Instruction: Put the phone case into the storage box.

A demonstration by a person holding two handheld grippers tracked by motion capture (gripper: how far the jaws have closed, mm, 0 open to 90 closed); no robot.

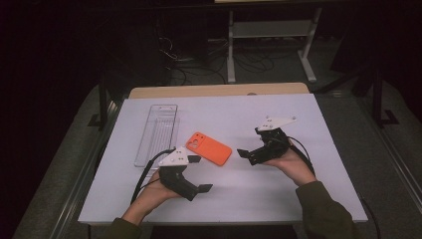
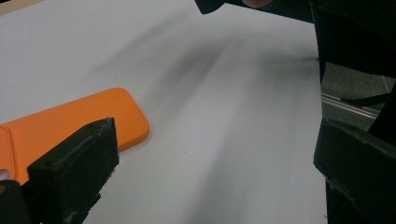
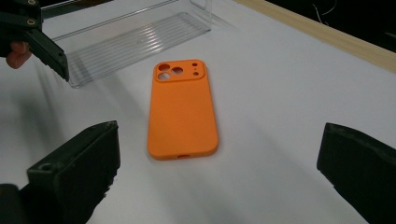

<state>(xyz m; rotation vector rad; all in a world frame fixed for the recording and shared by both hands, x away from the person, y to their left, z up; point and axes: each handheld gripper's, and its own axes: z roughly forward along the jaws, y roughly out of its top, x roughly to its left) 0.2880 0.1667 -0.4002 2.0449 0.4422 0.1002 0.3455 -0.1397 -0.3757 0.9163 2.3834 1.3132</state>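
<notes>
Orange and soft-looking, the phone case [image 1: 209, 148] lies back-up on the white bench [image 1: 278, 199], roughly mid-bench, with its camera cut-outs at the end nearer the clear plastic tray [image 1: 157, 133]. My left tongs [image 1: 199, 173] hover just beside its near-left corner and my right tongs [image 1: 249, 156] sit off its other end, near but apart from it. Both are released, jaws spread wide, nothing between them.

From the high view I get the whole layout: the tray stands lengthwise at the far left, just beside the case without touching it, and a strip of bare wood runs along the bench's far edge.

My right gripper view adds what the high one blurs: the case [image 3: 183, 108] lined up between my jaws, three round lens holes and two small ones in its raised corner, a slot in its near short edge, the tray's ribbed floor [image 3: 135, 44], and my left tongs [image 3: 42, 46] at upper left.

My left gripper view catches one rounded corner of the case [image 2: 84, 123] beside my jaw, and the bench's right edge.

Open white surface lies right of the case and along the near edge.
</notes>
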